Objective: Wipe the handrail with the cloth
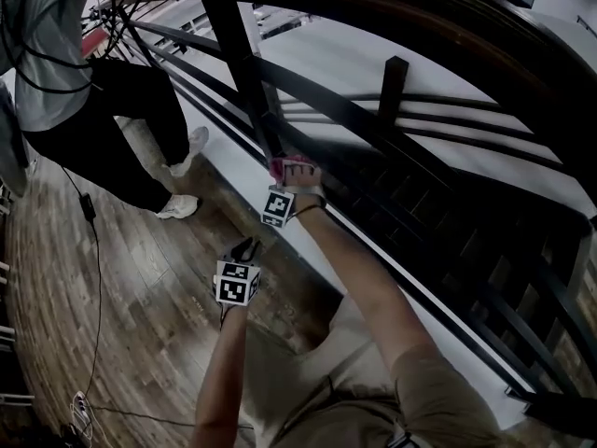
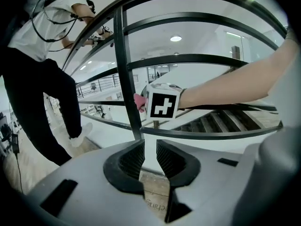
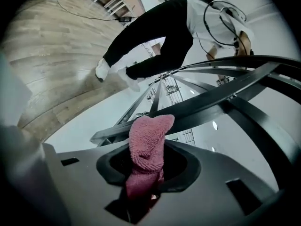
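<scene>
The wiping step is judged to be under way: below the dark handrail [image 1: 420, 17], beside its upright baluster [image 1: 246, 73], the pink cloth [image 1: 291, 166] is gripped in the clenched right hand-held gripper [image 1: 287, 177], and a firm slide along the bar is called for next. The left hand-held gripper [image 1: 244, 248] is seen released and empty, further below the handrail. Only in the right gripper view is the cloth's tip shown against a bar; only in the left gripper view are the slightly parted, empty jaws shown.
</scene>
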Tool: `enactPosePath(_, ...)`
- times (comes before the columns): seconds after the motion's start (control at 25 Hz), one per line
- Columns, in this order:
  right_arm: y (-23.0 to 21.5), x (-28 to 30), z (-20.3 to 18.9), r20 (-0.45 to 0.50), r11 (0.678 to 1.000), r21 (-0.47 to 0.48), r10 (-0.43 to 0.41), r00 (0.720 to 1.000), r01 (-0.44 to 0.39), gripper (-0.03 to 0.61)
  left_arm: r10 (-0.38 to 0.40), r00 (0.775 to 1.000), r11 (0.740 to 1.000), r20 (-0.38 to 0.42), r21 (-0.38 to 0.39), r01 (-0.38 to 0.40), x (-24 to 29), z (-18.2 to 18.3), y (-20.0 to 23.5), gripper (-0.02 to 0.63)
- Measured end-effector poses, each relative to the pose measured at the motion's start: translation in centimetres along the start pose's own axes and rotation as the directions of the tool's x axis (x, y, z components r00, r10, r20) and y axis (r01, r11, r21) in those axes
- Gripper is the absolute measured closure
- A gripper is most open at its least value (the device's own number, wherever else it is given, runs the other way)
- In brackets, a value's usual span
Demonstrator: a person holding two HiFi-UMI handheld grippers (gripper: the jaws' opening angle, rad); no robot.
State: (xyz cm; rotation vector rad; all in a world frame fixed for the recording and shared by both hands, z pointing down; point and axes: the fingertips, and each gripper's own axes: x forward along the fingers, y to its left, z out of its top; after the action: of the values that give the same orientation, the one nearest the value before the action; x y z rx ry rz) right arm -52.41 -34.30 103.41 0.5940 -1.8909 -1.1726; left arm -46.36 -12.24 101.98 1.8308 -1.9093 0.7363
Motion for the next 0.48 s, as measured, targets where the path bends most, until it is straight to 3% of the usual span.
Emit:
enactPosePath(0.2,0.2,-3.0,1.3,0.121,0.992,0.125,0.009,0.993,-0.024,0.442,-0.008,0.999,0.999,0.038,-0.048,0.01,1.5,-1.7,1.1,0.537)
enactPosePath(0.48,7.7,-11.9,-1.0,0.237,0.919,0.304,0.181,0.954,-0.25,0.441,-0.065,0.991,0.996,0.121,-0.061,0.072,3.9,-2.4,0.8,0.537)
